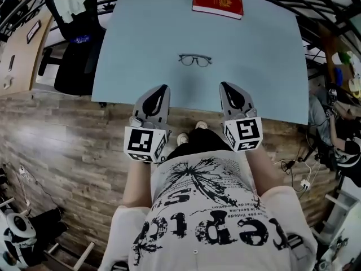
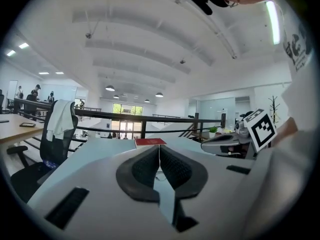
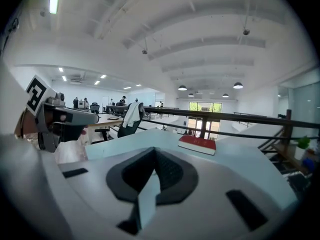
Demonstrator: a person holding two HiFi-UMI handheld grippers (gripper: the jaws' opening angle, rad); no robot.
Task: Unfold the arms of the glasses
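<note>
Hovering at the table edge, left gripper and right gripper closed and empty, glasses beyond.

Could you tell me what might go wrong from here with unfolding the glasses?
1. The left gripper and right gripper are both shut and empty, short of the glasses. If they arrive shut, they would likely shove the glasses across the table rather than grasp them.
2. The glasses look thin and lie low on the smooth table, so a pinch may slip or bend them.
</note>
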